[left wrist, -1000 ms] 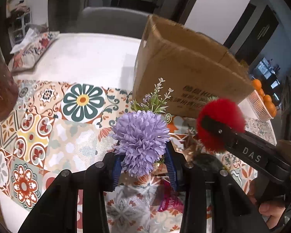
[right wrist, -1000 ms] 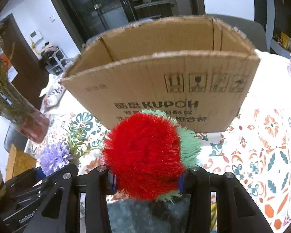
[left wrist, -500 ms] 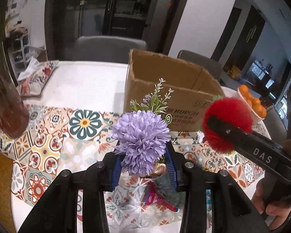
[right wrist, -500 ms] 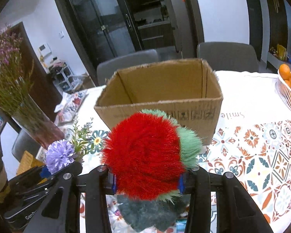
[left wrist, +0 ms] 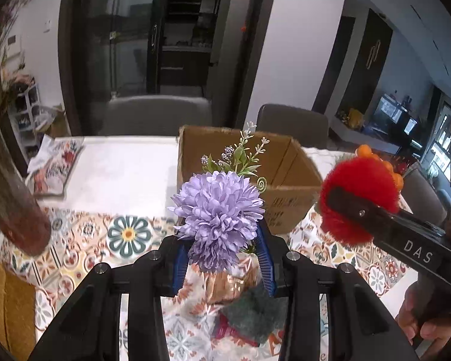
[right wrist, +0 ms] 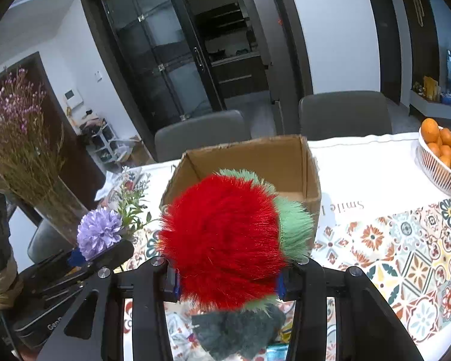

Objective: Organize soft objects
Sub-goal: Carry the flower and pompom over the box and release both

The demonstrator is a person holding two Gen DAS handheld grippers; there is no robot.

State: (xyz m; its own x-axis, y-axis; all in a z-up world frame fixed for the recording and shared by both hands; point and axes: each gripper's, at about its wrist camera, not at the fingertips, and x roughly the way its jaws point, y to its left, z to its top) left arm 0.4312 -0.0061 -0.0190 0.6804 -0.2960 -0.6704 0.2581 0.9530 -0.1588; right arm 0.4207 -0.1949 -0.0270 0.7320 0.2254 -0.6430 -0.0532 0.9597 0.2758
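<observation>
Left gripper clamps purple flower; right gripper clamps red pompom. Both held above tablecloth, short of open-topped box. Box interior bare; tabletop beyond box clear.

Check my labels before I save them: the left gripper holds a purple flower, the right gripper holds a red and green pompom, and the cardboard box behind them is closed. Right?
One slip: the cardboard box is open at the top, its inside walls showing in the right wrist view. The left gripper does hold the purple flower, and the right gripper the red and green pompom.
</observation>
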